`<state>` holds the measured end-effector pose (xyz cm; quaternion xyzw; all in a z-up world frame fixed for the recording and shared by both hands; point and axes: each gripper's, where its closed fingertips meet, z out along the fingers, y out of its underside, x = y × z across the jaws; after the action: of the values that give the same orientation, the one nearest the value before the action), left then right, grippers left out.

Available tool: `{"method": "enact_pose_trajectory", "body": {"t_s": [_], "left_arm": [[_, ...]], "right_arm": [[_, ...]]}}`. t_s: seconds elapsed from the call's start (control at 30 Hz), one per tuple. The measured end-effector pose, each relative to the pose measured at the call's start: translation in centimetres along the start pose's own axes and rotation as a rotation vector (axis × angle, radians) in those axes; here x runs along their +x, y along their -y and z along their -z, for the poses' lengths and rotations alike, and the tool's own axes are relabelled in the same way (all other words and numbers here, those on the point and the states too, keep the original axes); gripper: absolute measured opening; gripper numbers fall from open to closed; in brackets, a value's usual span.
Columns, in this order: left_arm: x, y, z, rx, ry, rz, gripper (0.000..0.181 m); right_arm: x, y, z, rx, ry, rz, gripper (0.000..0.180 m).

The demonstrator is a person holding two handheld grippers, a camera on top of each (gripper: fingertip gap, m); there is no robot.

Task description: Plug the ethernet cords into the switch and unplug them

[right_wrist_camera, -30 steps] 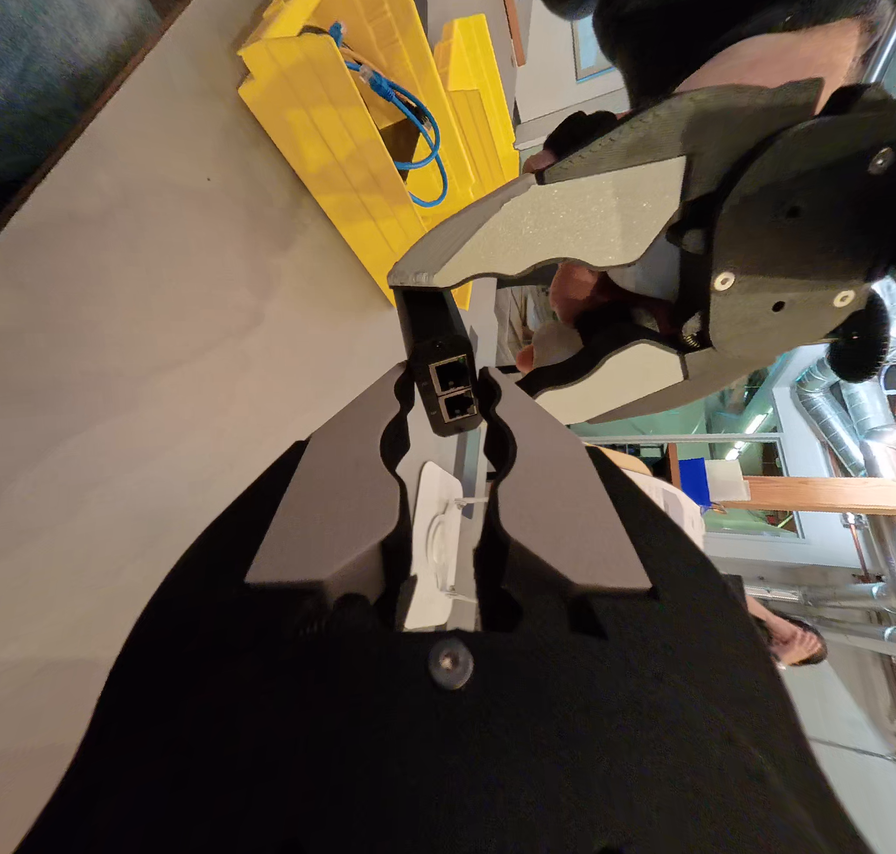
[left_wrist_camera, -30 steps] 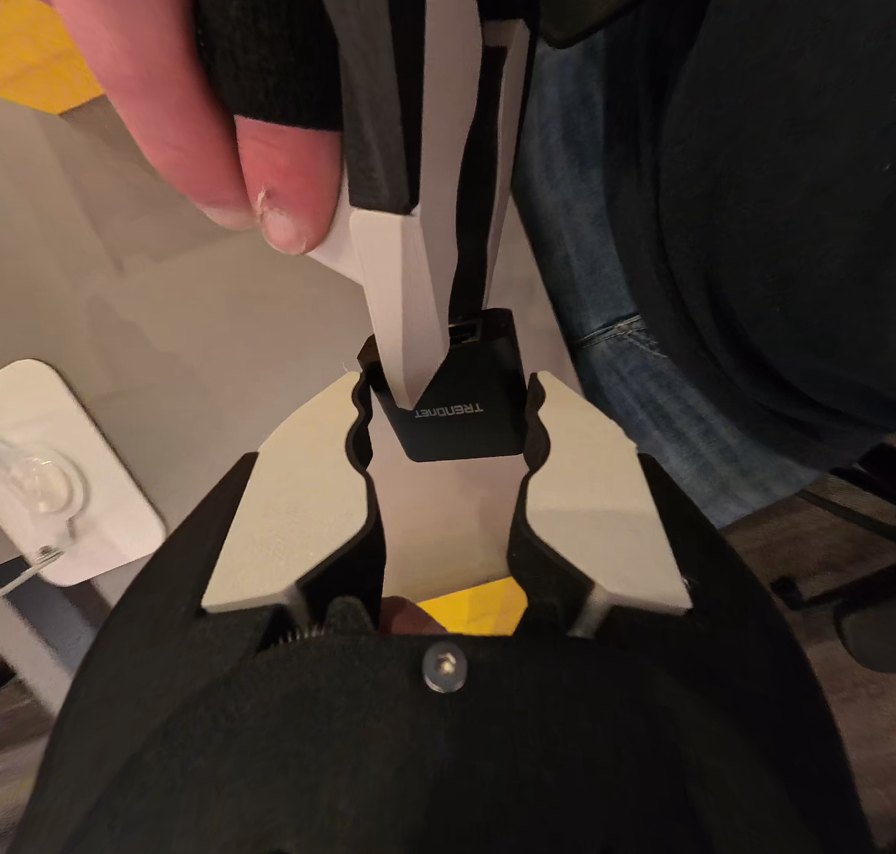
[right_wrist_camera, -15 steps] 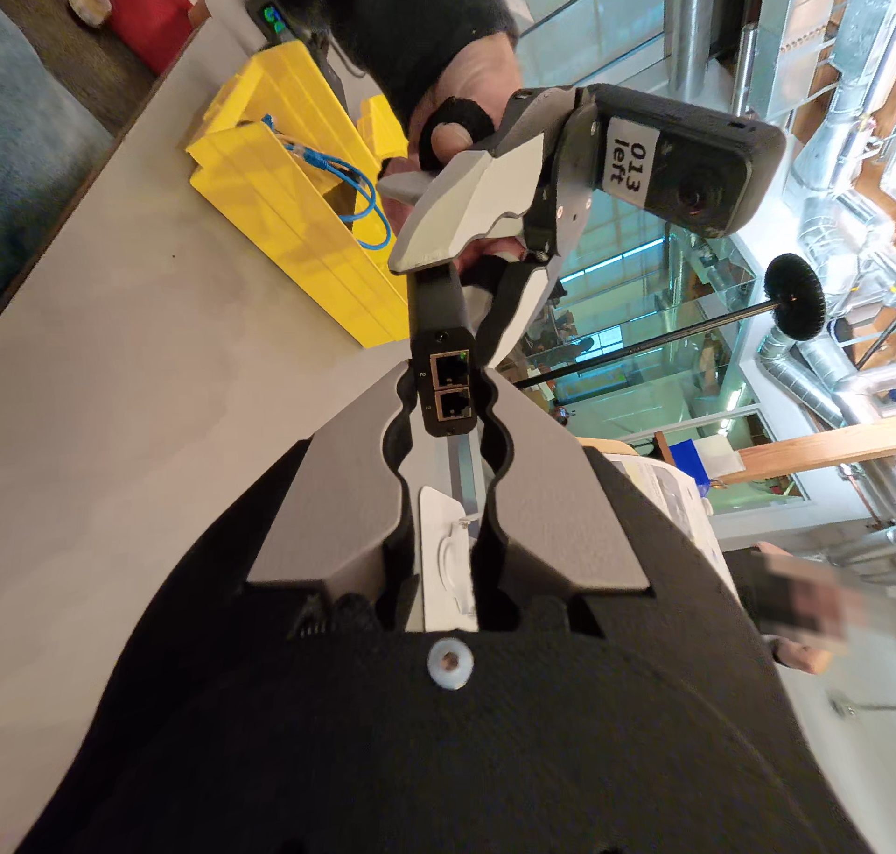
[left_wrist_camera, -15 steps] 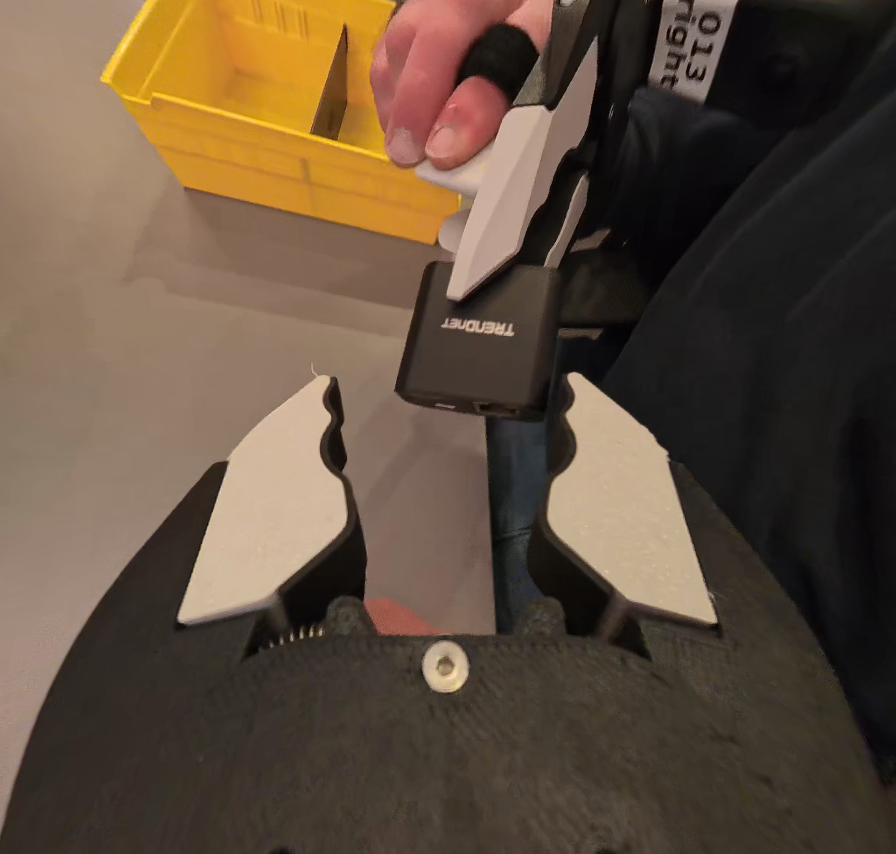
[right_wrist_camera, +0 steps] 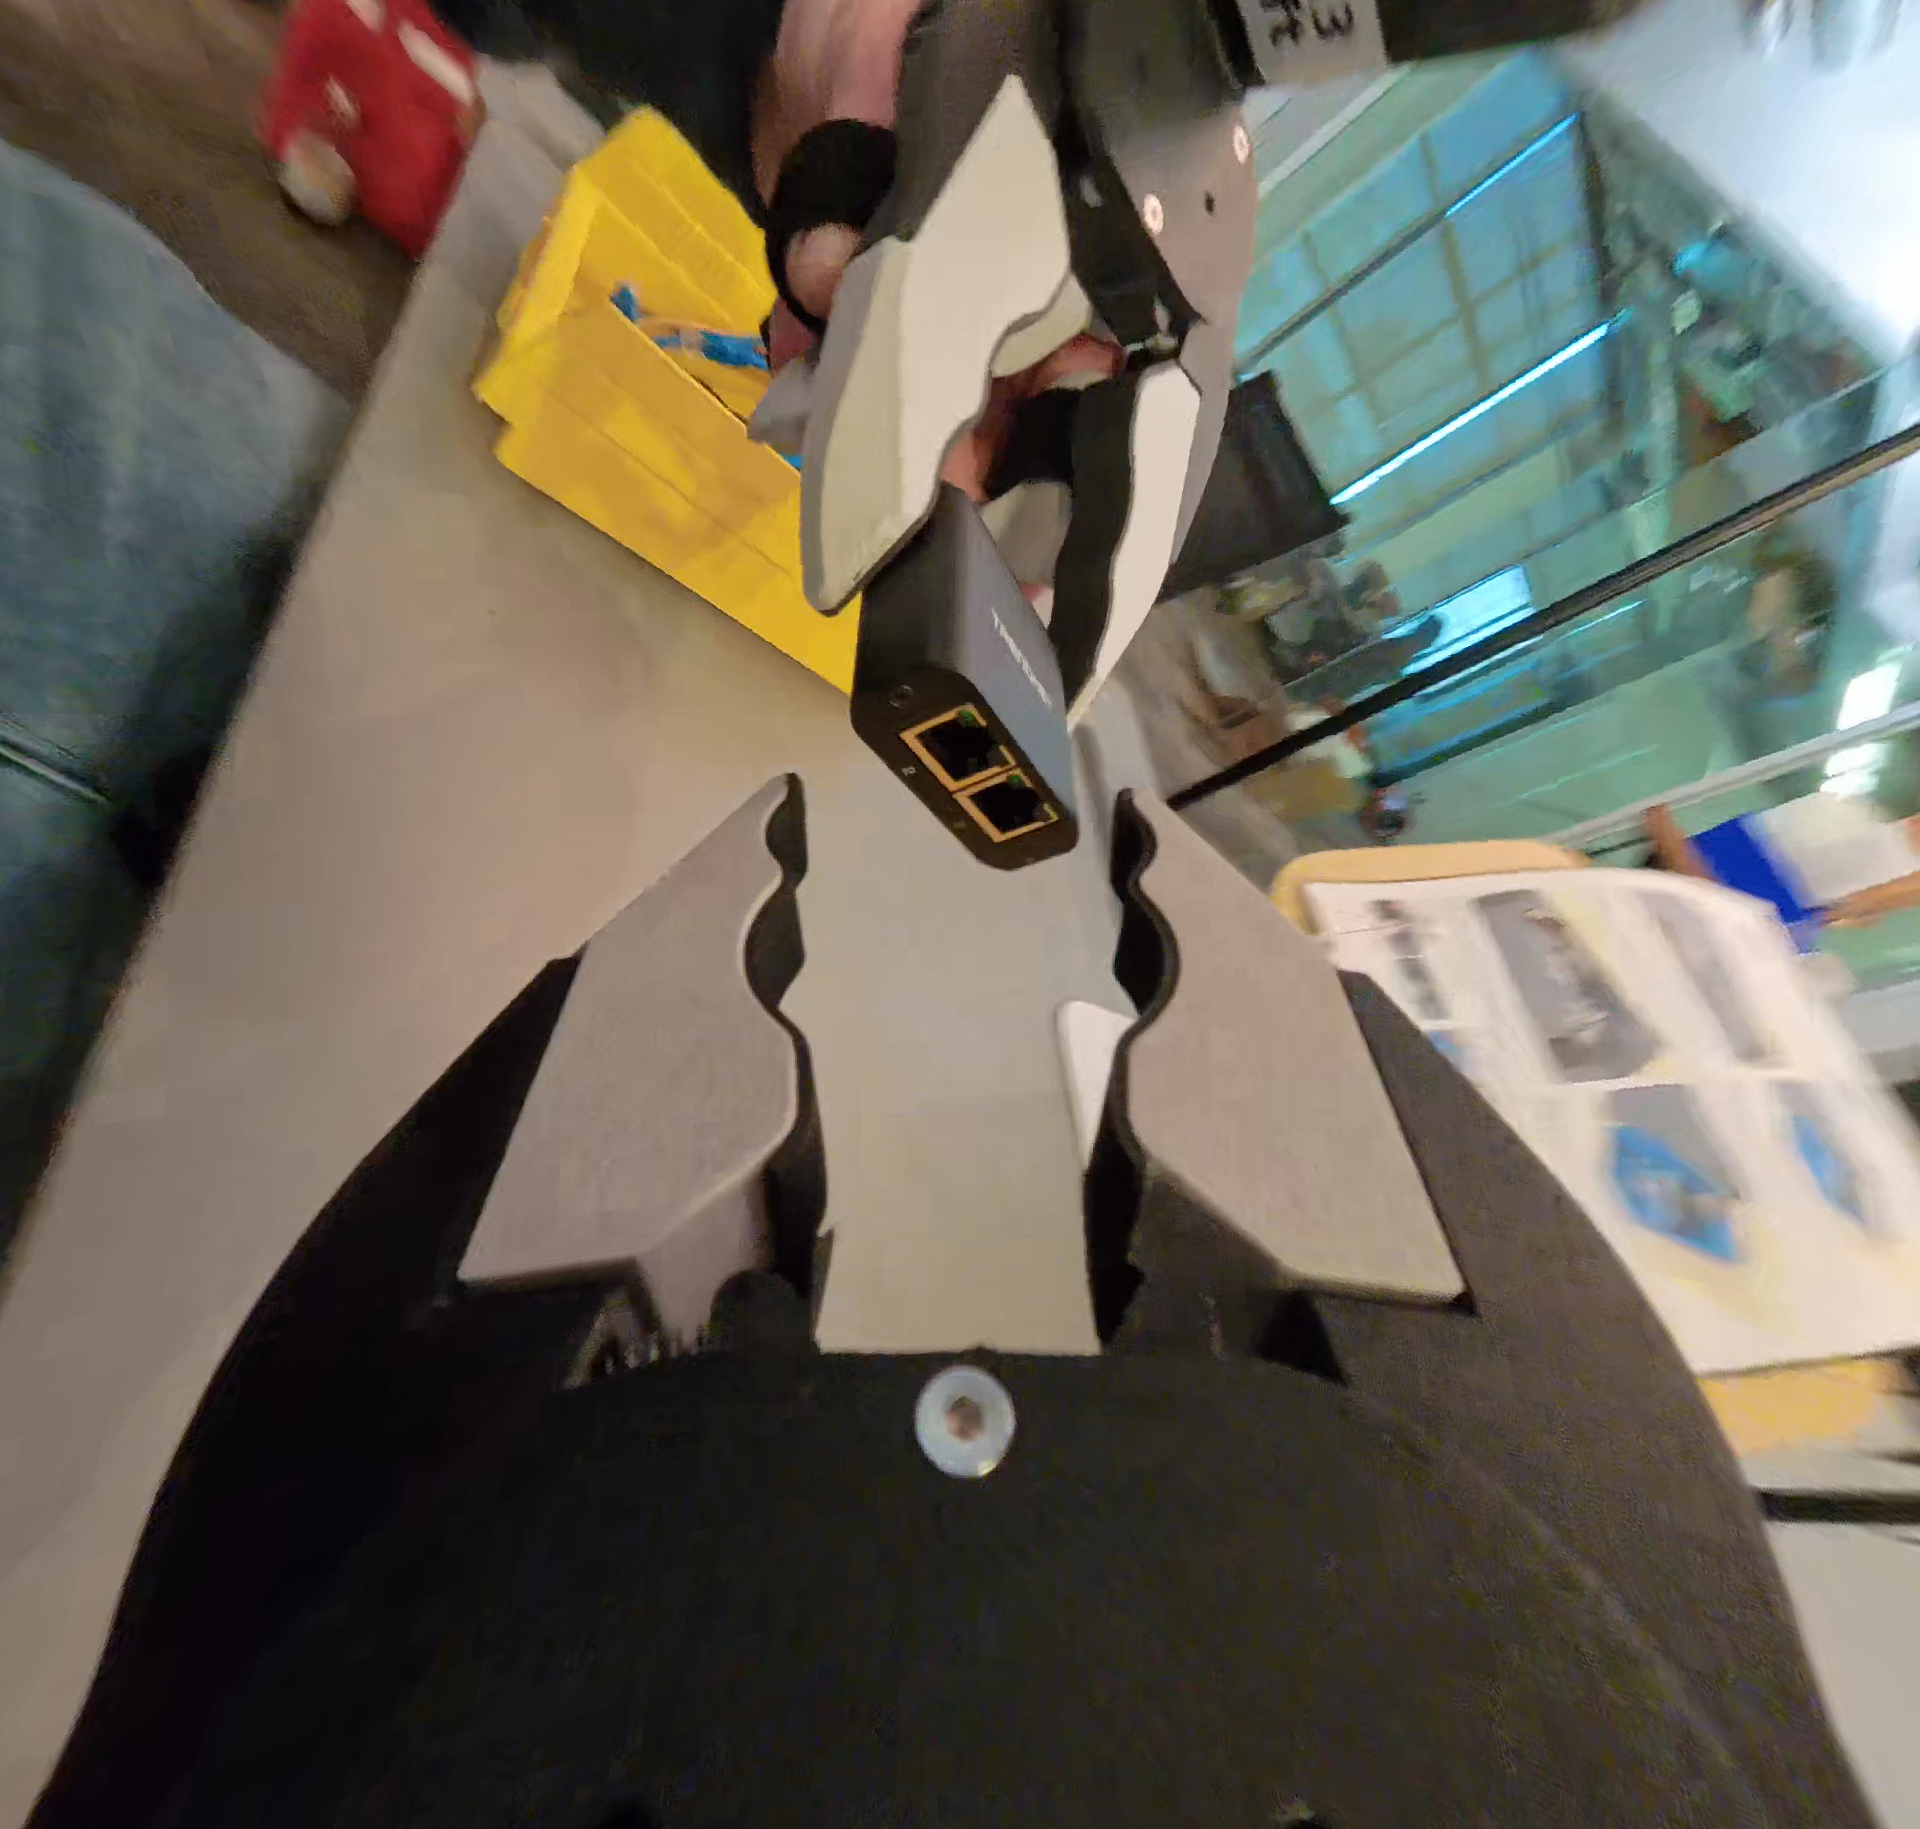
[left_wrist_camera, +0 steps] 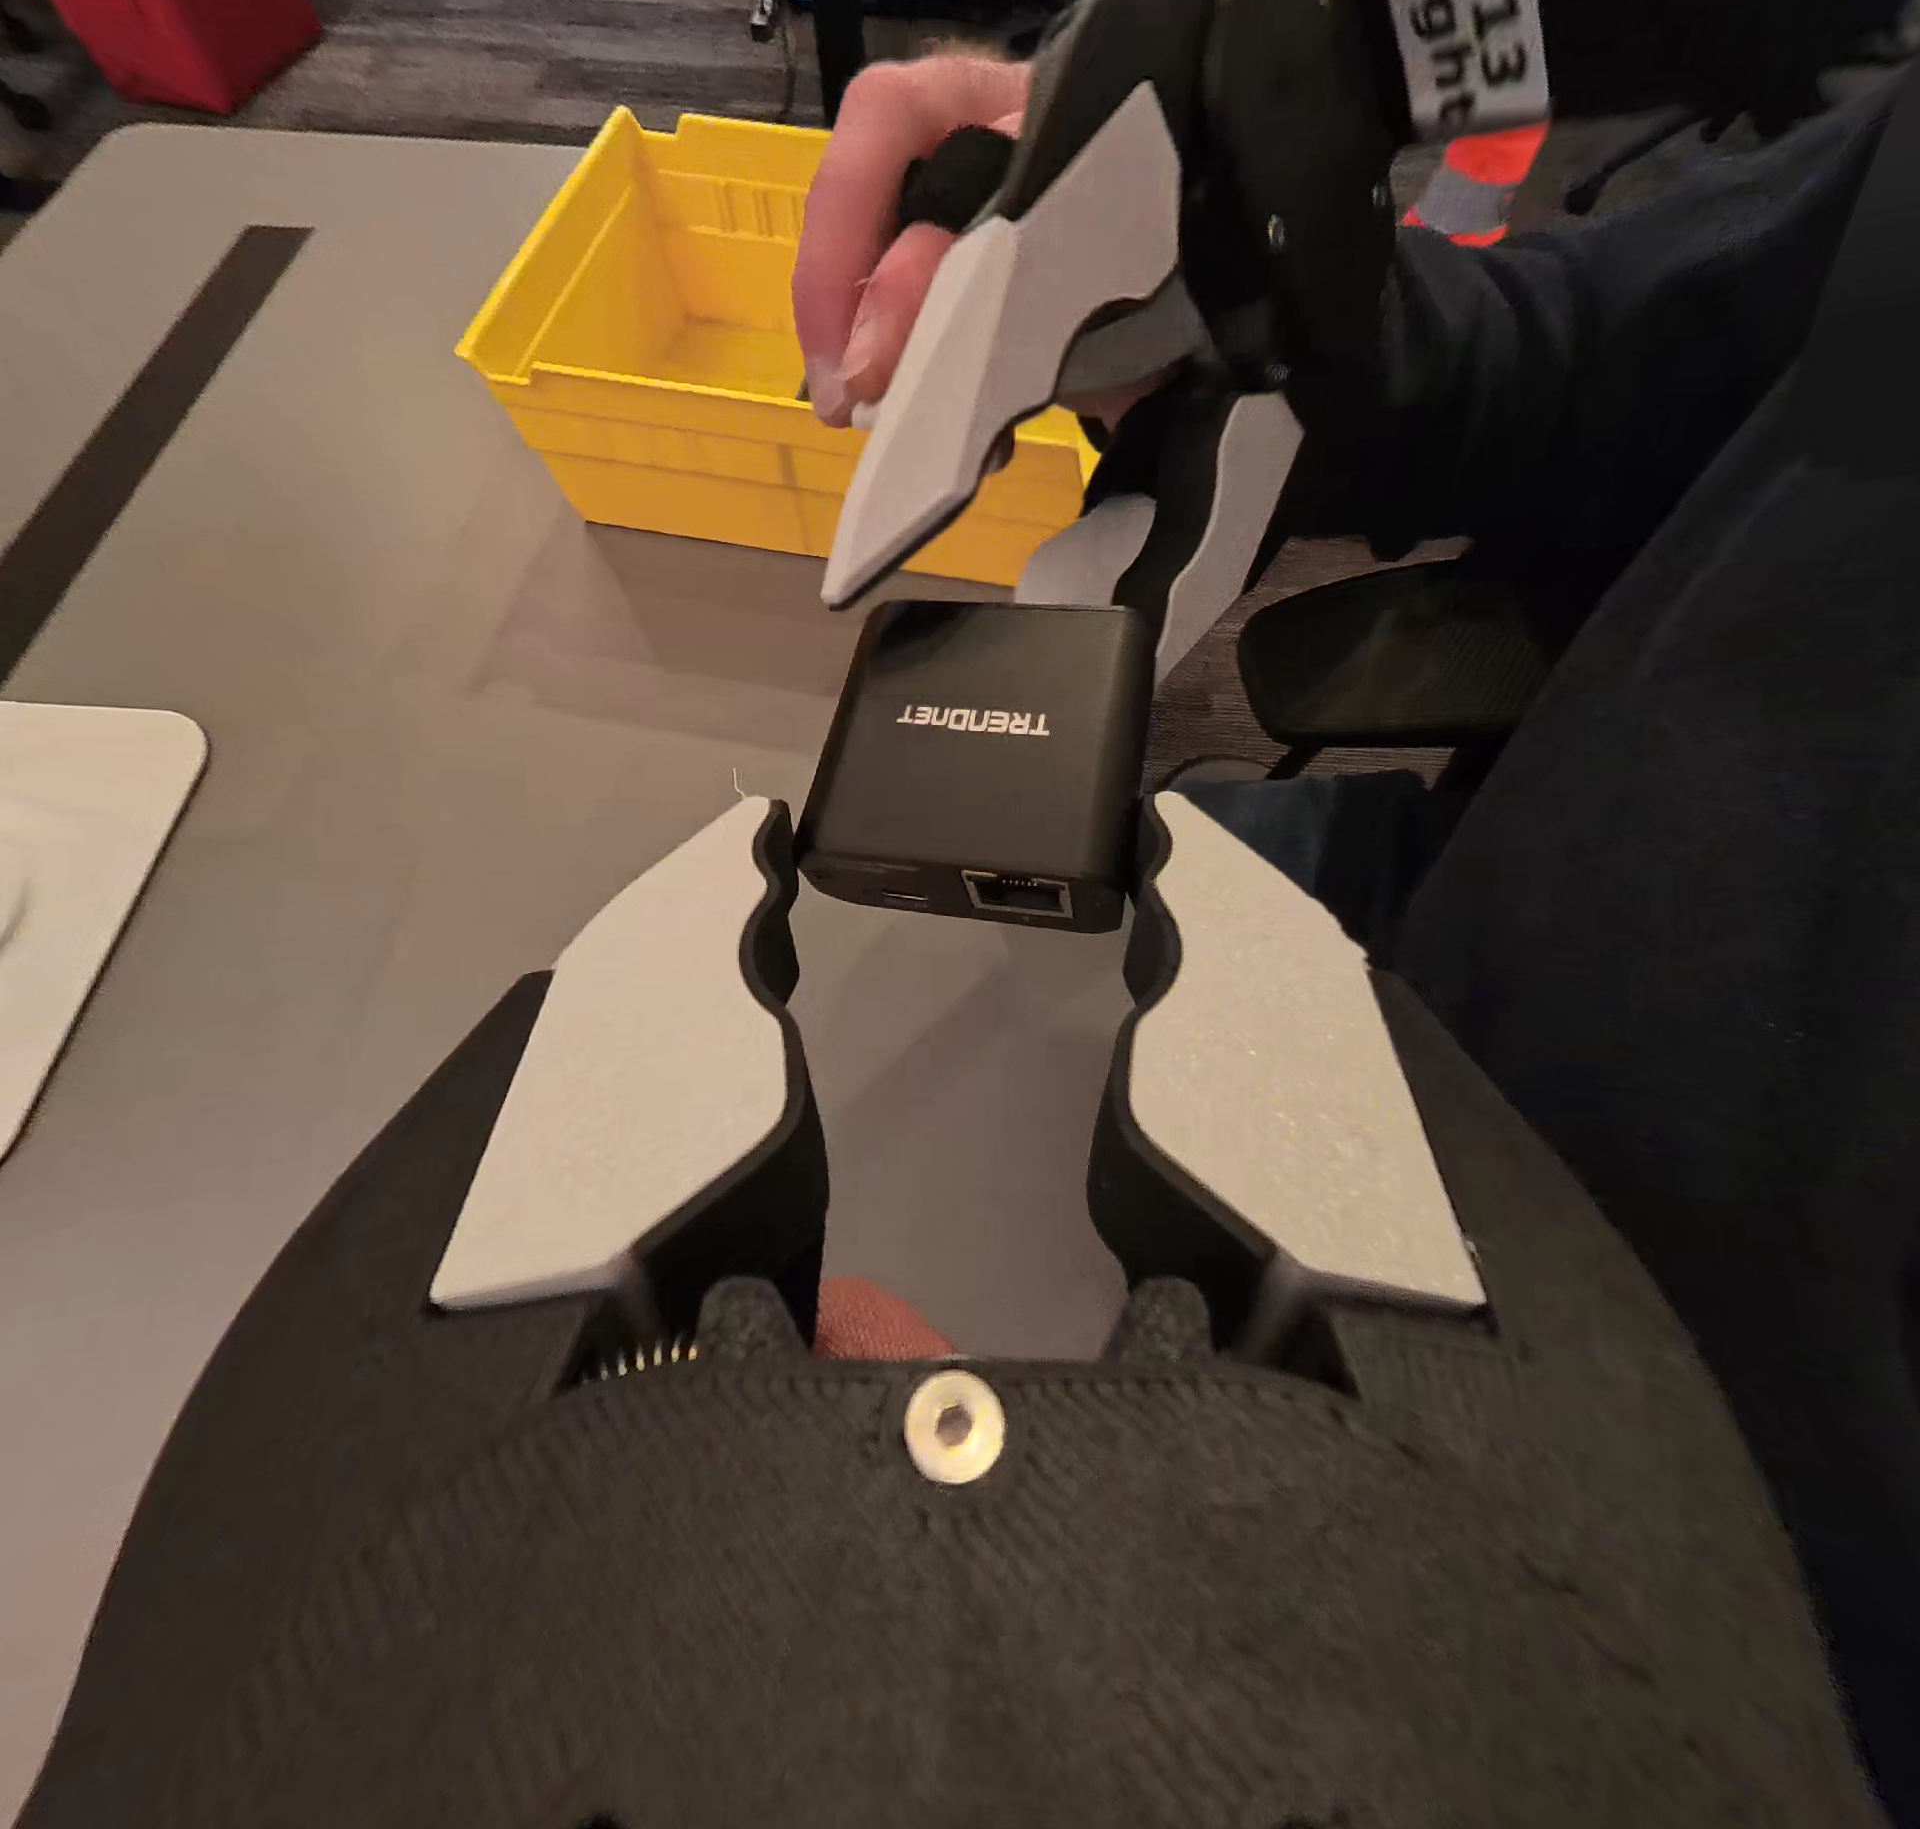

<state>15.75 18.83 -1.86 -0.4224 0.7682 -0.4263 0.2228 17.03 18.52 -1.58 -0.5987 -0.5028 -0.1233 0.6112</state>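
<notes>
Switch (left_wrist_camera: 971, 740), a small black box, sits in mid-frame of the left wrist view, pinched by its two sides between the tips of the left claw (left_wrist_camera: 961, 849) and held above the grey table (left_wrist_camera: 364, 740). One wide port and a smaller slot face that camera. In the right wrist view its other end shows two empty ports at the centre of the frame. The right claw (right_wrist_camera: 958, 803) stands wide, gripping nothing, its tips either side of that ported end without touching it. A yellow bin (left_wrist_camera: 665, 429) rests on the table in the upper middle, and a blue cord (right_wrist_camera: 675, 340) lies in a yellow bin at the upper left of the right wrist view. A white pad (left_wrist_camera: 83, 844) lies at the left edge.
</notes>
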Motion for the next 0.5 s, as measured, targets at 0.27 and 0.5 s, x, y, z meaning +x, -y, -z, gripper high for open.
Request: {"method": "enact_pose_trajectory", "body": {"t_s": [0.27, 0.5], "left_arm": [[0.0, 0.7, -1.1, -0.009, 0.106, -0.137, 0.062], [0.2, 1.5, -1.1, 0.012, 0.156, -0.205, 0.062]], "right_arm": [[-0.4, 0.5, 0.3, 0.209, 0.208, -0.653, 0.059], [-0.5, 1.1, 0.1, 0.311, 0.224, -0.774, 0.062]]}}
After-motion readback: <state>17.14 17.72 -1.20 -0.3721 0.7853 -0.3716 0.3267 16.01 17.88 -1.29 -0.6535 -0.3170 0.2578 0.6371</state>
